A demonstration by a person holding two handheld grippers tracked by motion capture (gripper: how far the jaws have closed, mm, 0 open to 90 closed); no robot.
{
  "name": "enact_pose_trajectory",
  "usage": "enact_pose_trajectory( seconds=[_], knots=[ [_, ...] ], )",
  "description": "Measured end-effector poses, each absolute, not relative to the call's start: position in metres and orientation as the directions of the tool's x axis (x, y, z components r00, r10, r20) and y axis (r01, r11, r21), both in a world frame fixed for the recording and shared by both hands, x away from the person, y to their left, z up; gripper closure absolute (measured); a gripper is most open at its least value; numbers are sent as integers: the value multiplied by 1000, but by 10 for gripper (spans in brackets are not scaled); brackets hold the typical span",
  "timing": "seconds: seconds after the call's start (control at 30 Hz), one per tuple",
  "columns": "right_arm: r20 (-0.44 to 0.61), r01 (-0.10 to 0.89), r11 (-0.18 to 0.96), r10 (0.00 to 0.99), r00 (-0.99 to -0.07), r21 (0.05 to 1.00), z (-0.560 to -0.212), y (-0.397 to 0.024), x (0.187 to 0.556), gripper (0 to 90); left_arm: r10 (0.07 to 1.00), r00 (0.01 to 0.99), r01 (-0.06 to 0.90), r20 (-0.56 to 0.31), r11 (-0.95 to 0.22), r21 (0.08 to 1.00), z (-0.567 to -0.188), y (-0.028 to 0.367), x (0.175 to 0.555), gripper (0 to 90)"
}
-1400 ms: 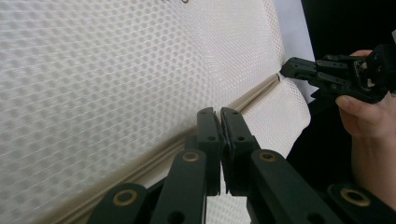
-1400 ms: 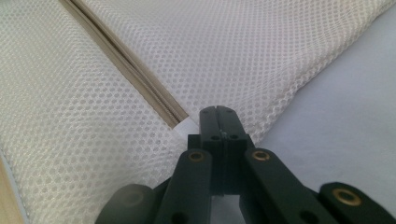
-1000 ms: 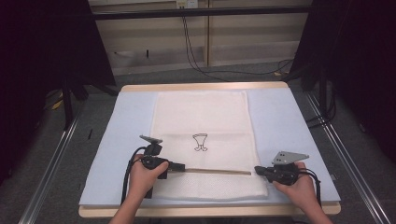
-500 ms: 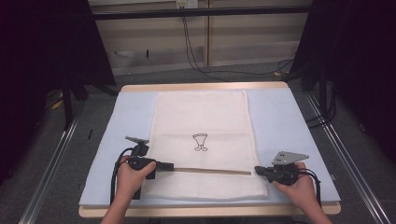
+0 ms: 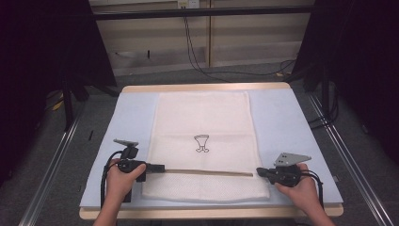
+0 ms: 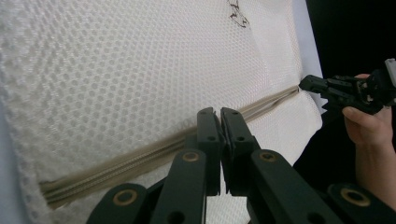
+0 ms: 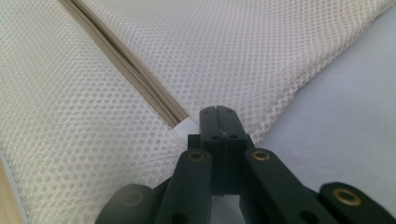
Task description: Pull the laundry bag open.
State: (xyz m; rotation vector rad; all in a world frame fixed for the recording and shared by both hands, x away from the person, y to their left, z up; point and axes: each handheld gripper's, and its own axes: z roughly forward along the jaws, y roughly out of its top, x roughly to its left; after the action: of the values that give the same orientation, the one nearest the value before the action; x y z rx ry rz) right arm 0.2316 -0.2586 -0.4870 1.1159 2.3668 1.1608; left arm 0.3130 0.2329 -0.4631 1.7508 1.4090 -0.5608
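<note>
High view: left tool (image 5: 157, 167) is clamped on the zipper (image 5: 207, 172) of the mesh bag (image 5: 202, 117), right tool (image 5: 259, 172) is pinched shut at the zipper's far end.

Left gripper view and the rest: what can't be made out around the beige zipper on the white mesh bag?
- Zipper slider: left gripper view, hidden by its shut black jaws over the beige zipper.
- Zipper's right end: right gripper view, covered by its shut jaws; a grip cannot be told.
- Small black drawing on the white mesh bag: high view, too small; left gripper view, cut off by the top edge.
</note>
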Motion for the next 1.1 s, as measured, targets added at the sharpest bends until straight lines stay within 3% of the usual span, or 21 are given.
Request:
enact_pose_trajectory(
  seconds=[1.1],
  knots=[
    [74, 515, 386, 742, -666, 766, -487, -258, 231, 900, 653, 216, 953, -726, 21, 302, -469, 294, 308, 873]
  ],
)
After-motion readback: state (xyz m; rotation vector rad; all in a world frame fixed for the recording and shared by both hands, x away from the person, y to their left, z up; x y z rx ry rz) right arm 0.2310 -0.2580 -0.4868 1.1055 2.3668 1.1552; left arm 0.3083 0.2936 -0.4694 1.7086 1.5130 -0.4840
